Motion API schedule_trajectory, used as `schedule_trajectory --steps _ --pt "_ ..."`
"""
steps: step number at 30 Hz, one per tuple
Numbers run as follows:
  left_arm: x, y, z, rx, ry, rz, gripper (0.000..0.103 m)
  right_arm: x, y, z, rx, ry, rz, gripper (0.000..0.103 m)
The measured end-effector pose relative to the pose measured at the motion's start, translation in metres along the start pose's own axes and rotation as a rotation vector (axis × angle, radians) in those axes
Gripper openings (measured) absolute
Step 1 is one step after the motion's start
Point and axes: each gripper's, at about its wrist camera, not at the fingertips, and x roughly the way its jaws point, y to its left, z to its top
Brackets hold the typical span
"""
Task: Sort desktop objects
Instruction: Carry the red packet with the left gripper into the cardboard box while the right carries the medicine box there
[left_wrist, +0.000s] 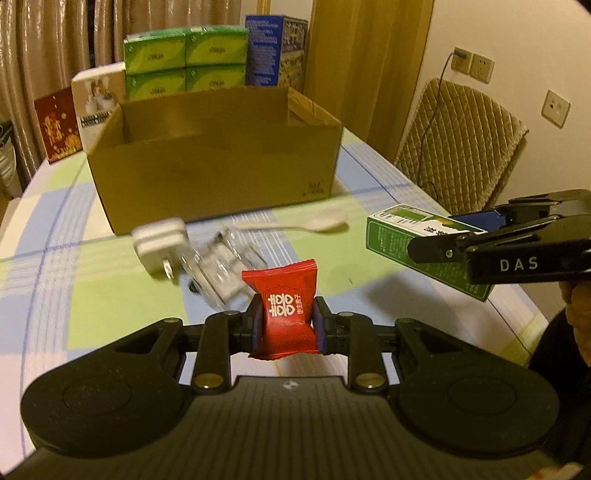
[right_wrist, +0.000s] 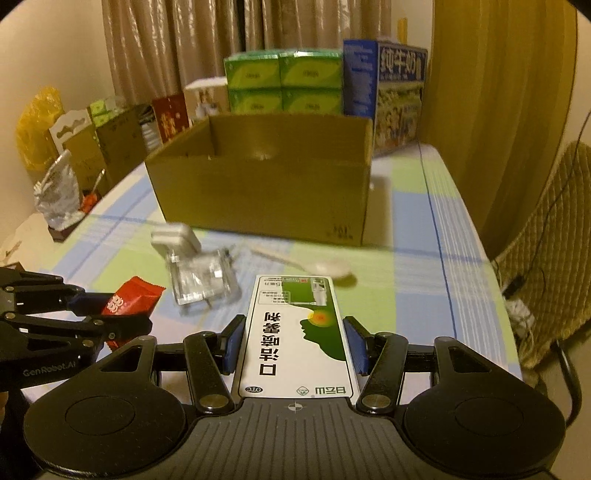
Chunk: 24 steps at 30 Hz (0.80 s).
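We hold a red candy packet (left_wrist: 286, 314) clamped in our left gripper (left_wrist: 287, 323) and a green-and-white medicine box (right_wrist: 295, 339) gripped in our right gripper (right_wrist: 293, 345), both raised above the table, seemingly bound for the open cardboard box (left_wrist: 218, 177) ahead

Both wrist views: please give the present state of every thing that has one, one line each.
left hand-held gripper: shut on the red candy packet
right hand-held gripper: shut on the green medicine box
red candy packet: held upright, off the table
green medicine box: held flat between the fingers
cardboard box: open at the top
white charger: lying on the tablecloth
clear plastic case: lying beside the charger
white spoon: lying on the tablecloth
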Motion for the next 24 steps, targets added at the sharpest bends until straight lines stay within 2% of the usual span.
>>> schedule_trajectory --steps 14,24 --pt "0.004 0.038 0.082 0.070 -0.074 0.039 0.022 0.013 0.006 0.092 -0.076 -0.101 0.020 0.053" --pt "0.023 0.048 0.128 0.102 -0.089 0.049 0.022 0.030 0.000 0.130 -0.091 -0.120 0.024 0.053"
